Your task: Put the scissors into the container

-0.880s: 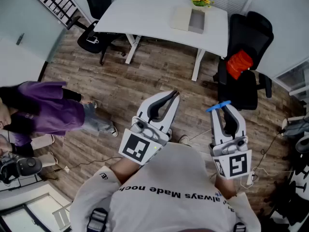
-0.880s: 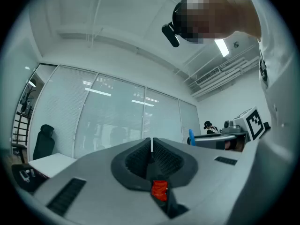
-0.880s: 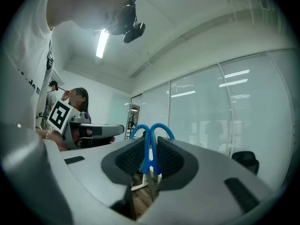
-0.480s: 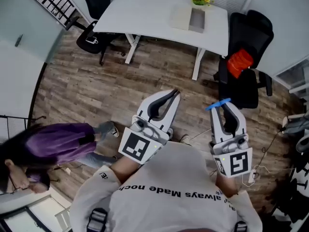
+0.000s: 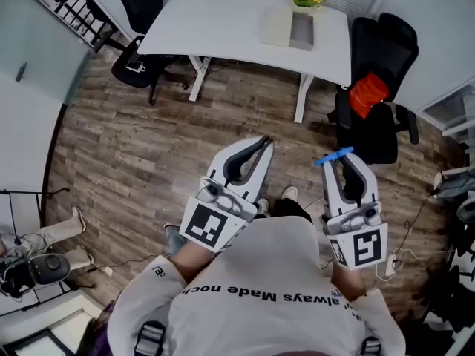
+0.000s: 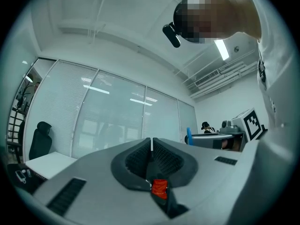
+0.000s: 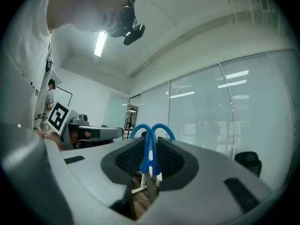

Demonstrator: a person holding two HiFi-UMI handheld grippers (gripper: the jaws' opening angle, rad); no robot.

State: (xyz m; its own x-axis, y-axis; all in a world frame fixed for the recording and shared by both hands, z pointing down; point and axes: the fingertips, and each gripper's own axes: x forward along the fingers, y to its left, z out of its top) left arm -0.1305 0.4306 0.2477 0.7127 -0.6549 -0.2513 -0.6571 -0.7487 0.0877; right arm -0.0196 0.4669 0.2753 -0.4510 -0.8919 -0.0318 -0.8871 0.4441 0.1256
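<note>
1. The wood-plank floor is filling most of the head view, and we are standing on it, well back from the furniture.
2. A white desk is standing at the far side of the room. Beside its right end, a black chair is carrying a red bundle.
3. We are holding the left hand-held gripper out in front of our white shirt. Its jaws are pressing together with nothing between them.
4. We are holding the right hand-held gripper just beside it at about the same height. Its jaws are clamping narrowly on the scissors.
5. The container is sitting on the right part of the desk, near a pot of yellow flowers. It is well apart from both hand-held grippers.
6. In the right gripper view, the scissors are showing two blue handle loops, which are rising just past the jaw tips. The blades are not showing clearly.
</note>
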